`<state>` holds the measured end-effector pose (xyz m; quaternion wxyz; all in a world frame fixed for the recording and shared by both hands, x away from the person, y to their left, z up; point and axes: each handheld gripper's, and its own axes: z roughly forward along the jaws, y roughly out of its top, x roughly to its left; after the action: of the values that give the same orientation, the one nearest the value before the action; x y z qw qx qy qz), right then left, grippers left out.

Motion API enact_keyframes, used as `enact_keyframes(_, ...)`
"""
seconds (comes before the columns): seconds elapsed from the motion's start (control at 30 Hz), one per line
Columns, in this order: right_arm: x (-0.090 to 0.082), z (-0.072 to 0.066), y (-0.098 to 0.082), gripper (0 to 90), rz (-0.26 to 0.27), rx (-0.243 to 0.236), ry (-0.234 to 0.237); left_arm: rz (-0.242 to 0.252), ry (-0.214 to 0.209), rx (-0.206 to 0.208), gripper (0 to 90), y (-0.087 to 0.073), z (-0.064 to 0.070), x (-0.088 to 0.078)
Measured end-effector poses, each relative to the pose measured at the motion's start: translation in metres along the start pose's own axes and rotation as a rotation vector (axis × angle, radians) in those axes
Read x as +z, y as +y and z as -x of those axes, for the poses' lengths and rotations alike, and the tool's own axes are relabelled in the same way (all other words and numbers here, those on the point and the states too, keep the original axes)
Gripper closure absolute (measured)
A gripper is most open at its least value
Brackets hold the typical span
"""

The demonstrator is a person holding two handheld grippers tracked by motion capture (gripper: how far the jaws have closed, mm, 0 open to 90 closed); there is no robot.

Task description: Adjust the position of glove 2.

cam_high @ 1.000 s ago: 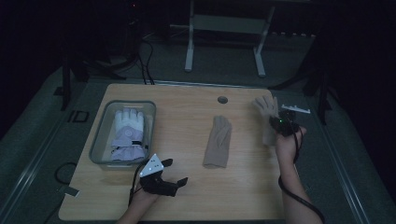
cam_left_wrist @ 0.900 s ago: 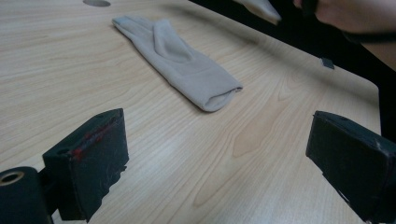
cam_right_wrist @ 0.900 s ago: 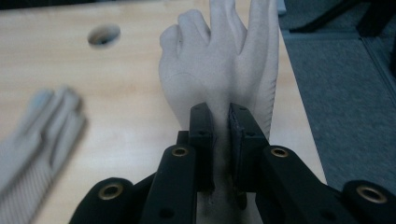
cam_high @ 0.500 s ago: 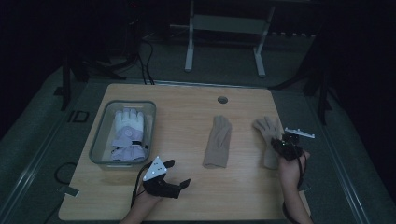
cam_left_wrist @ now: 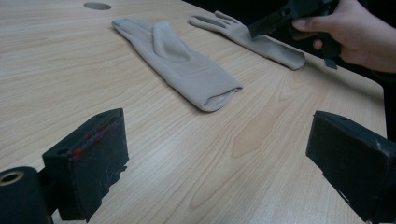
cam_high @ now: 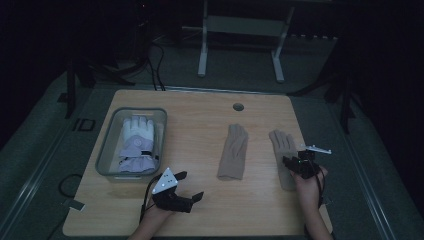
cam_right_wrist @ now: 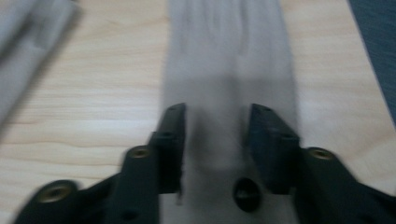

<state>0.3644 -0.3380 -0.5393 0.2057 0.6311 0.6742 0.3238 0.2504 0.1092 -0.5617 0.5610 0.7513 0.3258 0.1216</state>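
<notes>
A beige glove (cam_high: 281, 145) lies flat near the table's right edge, fingers pointing away. My right gripper (cam_high: 291, 163) hovers over its cuff end. In the right gripper view the jaws (cam_right_wrist: 215, 112) have just been opening; they stand apart with the glove cloth (cam_right_wrist: 229, 56) flat beneath the gap, not pinched. A second beige glove (cam_high: 233, 150) lies in the middle of the table and also shows in the left gripper view (cam_left_wrist: 182, 60). My left gripper (cam_high: 192, 185) rests near the front edge, jaws (cam_left_wrist: 219, 154) wide open on bare wood.
A clear bin (cam_high: 106, 159) at the left holds a white and lavender glove (cam_high: 136, 142). A round cable hole (cam_high: 238, 106) sits at the back of the wooden table (cam_high: 200, 125). The person's right hand (cam_left_wrist: 355, 32) shows in the left gripper view.
My right gripper came forward and down from the back right with the beige glove, which now lies flat on the table. Its jaws have parted. The left gripper stayed put.
</notes>
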Motion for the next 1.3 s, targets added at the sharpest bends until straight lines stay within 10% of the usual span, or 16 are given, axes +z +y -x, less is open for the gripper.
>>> enact_keyframes(0.37, -0.001, 0.010, 0.020, 45.6, 0.008, -0.271, 0.088, 0.006, -0.006, -0.002, 5.8, 0.000, 0.000, -0.001)
enact_keyframes(0.6, 0.011, 0.024, 0.015, 45.1, -0.048, -0.342, 0.092, 0.011, -0.003, -0.008, 5.8, 0.000, -0.001, -0.002)
enact_keyframes(0.93, 0.013, 0.020, 0.005, 76.3, -0.036, -0.307, 0.042, 0.005, -0.001, -0.001, 5.8, -0.001, 0.000, -0.002)
enact_keyframes(1.3, 0.005, -0.007, 0.007, 83.7, 0.021, -0.094, -0.056, 0.018, -0.006, -0.012, 5.8, 0.000, 0.000, -0.004)
